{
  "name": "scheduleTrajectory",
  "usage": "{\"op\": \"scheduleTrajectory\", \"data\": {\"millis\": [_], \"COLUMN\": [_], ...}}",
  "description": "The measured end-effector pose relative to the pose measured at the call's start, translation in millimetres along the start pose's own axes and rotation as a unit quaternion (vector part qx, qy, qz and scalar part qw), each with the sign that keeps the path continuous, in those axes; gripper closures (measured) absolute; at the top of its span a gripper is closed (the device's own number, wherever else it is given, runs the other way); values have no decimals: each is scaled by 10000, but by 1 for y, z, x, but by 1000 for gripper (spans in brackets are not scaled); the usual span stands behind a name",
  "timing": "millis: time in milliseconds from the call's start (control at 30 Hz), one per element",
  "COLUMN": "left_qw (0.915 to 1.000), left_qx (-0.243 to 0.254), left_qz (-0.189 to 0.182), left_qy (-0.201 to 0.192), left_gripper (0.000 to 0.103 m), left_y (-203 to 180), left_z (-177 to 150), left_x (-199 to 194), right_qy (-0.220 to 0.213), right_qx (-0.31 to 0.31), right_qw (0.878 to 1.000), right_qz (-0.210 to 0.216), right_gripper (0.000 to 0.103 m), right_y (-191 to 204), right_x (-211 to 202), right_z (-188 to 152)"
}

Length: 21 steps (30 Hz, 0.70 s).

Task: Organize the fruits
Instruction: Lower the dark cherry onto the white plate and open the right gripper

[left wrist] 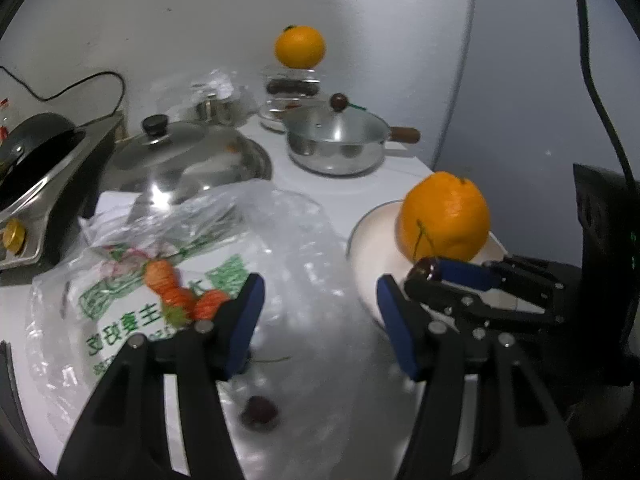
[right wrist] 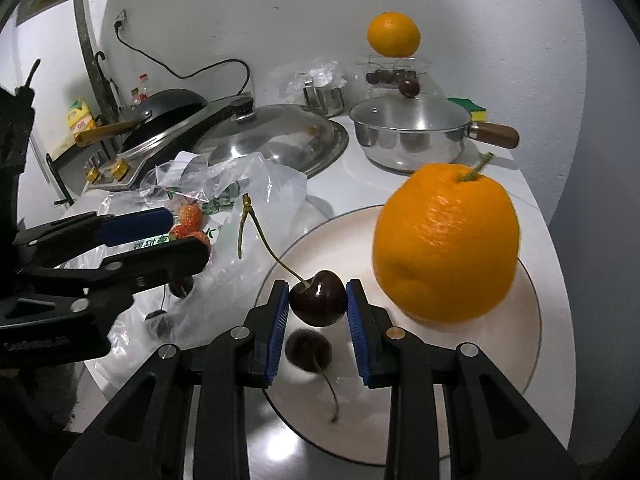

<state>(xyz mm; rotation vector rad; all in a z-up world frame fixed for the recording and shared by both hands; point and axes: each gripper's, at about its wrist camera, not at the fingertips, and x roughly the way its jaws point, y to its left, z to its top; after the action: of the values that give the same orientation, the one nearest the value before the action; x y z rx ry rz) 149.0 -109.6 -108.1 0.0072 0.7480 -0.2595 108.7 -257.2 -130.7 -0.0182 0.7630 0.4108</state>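
A: The dark cherry (left wrist: 259, 412) under the plastic bag (left wrist: 280, 280) is blurred.
B: And the plate (right wrist: 532, 320) (near rim) sits hidden behind the right tongs (right wrist: 318, 300).

Left hand-held gripper (left wrist: 318, 312) jaws apart, right hand-held gripper (right wrist: 317, 304) clamped

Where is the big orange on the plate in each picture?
Left wrist view: the big round orange sits right of centre on the white round plate, just beyond the right tongs.
Right wrist view: the orange fills the right middle, on the plate, right of the dark red cherry.
Shared landmark: the steel saucepan with a wooden handle.
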Motion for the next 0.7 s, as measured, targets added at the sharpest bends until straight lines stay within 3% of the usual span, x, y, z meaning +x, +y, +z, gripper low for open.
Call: {"op": "scheduleTrajectory", "data": {"millis": [367,500,700], "left_qw": [9996,9993,9990], "left_qx": [-216,-216,-276], "left_qz": [179,307,331], "left_qy": [-51,-47,-120], "left_gripper": [43,43,43], "left_y": [30,36,43], "left_z": [-11,-14,-18], "left_x": [-11,-13,-23], "right_qy": [212,202,119], "right_qx": [-10,10,36], "right_qw": [9993,9989,9987], "right_qz": [-307,-426,-498], "right_gripper": [71,59,54], "right_y": [7,8,11], "right_x": [19,18,11], "right_z": [5,5,6]}}
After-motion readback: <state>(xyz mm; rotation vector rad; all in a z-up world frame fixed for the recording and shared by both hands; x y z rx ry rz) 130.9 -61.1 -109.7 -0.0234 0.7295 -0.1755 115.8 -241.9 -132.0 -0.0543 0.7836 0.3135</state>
